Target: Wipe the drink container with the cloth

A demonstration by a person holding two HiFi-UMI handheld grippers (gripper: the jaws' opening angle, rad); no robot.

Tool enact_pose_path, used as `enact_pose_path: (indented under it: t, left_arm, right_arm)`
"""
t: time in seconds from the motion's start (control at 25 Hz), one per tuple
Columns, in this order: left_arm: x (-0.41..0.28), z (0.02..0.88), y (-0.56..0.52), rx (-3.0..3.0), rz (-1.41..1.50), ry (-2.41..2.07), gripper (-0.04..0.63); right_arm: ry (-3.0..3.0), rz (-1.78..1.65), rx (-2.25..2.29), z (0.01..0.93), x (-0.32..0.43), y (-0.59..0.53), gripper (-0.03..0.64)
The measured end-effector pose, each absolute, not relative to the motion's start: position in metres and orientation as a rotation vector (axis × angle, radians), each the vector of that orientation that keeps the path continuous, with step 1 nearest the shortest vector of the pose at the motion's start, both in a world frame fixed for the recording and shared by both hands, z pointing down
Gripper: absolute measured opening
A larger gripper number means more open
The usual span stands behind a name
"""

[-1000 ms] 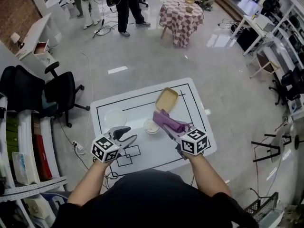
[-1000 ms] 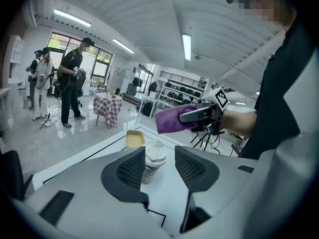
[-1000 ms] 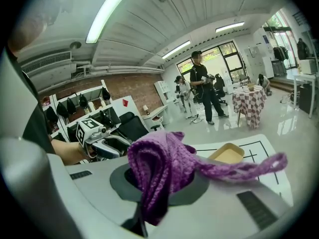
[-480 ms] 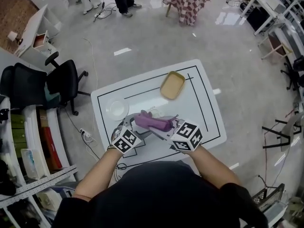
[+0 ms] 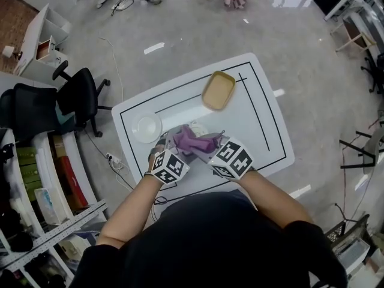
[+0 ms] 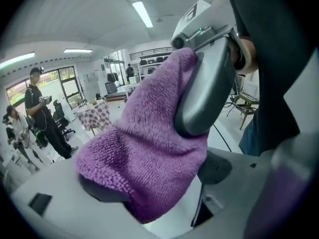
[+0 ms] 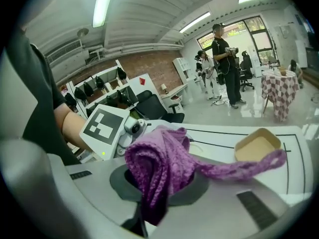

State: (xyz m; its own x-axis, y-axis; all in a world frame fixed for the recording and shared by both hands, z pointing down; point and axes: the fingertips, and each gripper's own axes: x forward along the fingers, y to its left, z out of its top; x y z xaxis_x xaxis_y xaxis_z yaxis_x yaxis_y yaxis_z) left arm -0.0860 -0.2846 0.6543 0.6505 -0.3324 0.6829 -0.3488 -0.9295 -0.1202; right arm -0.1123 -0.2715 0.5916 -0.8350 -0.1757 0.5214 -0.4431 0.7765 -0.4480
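Fingers (image 7: 55, 188) of right gripper (image 7: 149, 208) clamp cloth (image 7: 159, 163) near tray (image 7: 256, 144).

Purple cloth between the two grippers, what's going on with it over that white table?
A person works two handheld grippers over the white table. The right gripper is clamped on the purple cloth, holding it up bunched. The left gripper has just been opening its jaws, and the cloth hangs between them unpinched. A tan tray and a round white dish sit untouched on the table. No wiping shows yet.
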Motion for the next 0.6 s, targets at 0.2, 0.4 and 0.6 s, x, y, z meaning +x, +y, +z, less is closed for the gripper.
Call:
enact_pose_path:
  t: [0.2, 0.4, 0.6]
  left_arm:
    - [-0.086, 0.656, -0.285, 2.827, 1.175, -0.598, 0.426]
    - [-0.083, 0.659, -0.284, 2.816, 1.191, -0.588, 0.426]
    - [-0.086, 0.66, -0.282, 2.809, 1.177, -0.595, 0.425]
  right_arm:
    - [-2.48, 0.726, 0.487, 0.601, -0.113, -0.266, 0.072]
    - [-2.424, 0.61, 0.561, 0.608, -0.097, -0.276, 0.072]
    - [-2.381, 0.507, 0.645, 0.608, -0.079, -0.291, 0.072]
